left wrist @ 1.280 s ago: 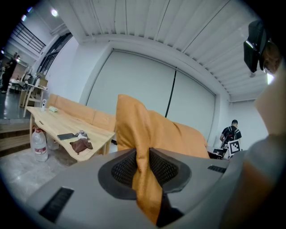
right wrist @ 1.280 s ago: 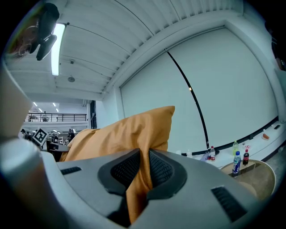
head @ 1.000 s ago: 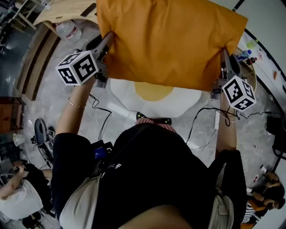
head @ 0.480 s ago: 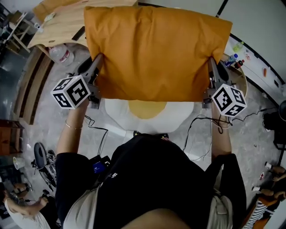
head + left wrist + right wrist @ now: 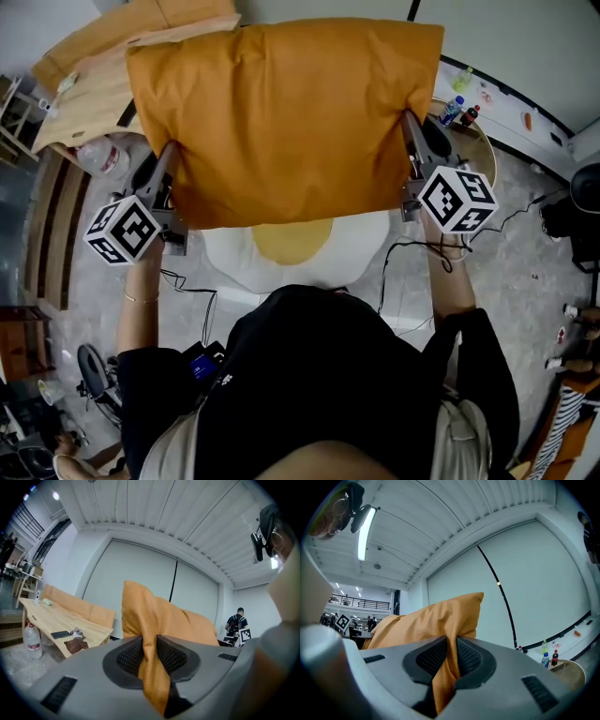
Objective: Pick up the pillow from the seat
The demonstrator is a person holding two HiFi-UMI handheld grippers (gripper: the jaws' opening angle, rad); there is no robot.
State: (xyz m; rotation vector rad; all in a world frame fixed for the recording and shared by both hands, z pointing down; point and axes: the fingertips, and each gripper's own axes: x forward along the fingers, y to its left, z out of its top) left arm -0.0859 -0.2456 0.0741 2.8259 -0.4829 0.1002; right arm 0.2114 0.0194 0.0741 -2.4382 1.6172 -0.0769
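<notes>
Between left gripper [image 5: 171,167] and right gripper [image 5: 411,142], each clamped on an edge, the orange pillow [image 5: 281,112] should be held level.

A long wooden table [image 5: 84,89] stands by the wall, a dark phone [image 5: 61,634] lying on it, a water jug [image 5: 101,157] on the floor beside it. Drink bottles [image 5: 453,111] stand at a round table [image 5: 489,142]. Cables [image 5: 192,281] trail across the floor [image 5: 525,281].

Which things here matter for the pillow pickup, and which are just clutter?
Job: orange pillow; left gripper and right gripper, both clamped on its edges; white-and-yellow seat below.
Clutter: wooden table, water jug, drink bottles.
</notes>
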